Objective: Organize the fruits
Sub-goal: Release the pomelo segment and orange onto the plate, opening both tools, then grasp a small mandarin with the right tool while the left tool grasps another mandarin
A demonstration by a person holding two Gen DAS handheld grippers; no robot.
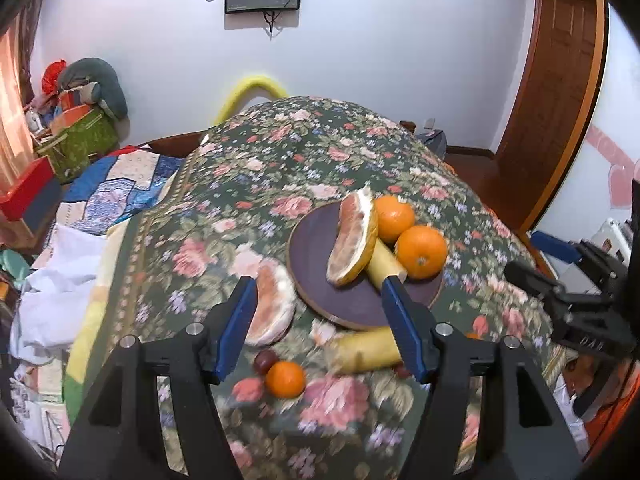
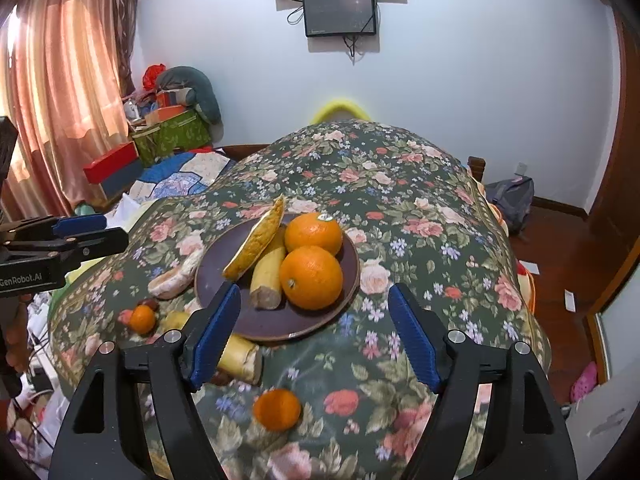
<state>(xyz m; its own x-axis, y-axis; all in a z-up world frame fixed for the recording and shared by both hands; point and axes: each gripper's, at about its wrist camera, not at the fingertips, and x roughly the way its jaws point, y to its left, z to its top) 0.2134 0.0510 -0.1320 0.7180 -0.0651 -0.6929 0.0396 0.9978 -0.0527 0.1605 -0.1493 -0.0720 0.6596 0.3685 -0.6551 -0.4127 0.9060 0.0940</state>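
A dark round plate (image 1: 312,240) (image 2: 224,256) on the floral cloth holds a pomelo wedge (image 1: 354,236) (image 2: 256,240), a banana piece (image 1: 384,262) (image 2: 268,276) and two oranges (image 1: 420,252) (image 2: 312,276). Off the plate lie a second pomelo wedge (image 1: 274,304) (image 2: 174,278), another banana piece (image 1: 368,350) (image 2: 240,356), a small tangerine (image 1: 285,378) (image 2: 143,319), a dark red fruit (image 1: 266,360) and another tangerine (image 2: 277,409). My left gripper (image 1: 318,328) is open and empty above the near plate edge. My right gripper (image 2: 314,336) is open and empty over the plate's front.
The floral cloth (image 1: 280,160) covers a mounded table. Bedding and boxes (image 1: 76,140) lie to the left. A wooden door (image 1: 560,100) stands at the right. A screen (image 2: 340,12) hangs on the far wall. The left gripper shows in the right wrist view (image 2: 60,240).
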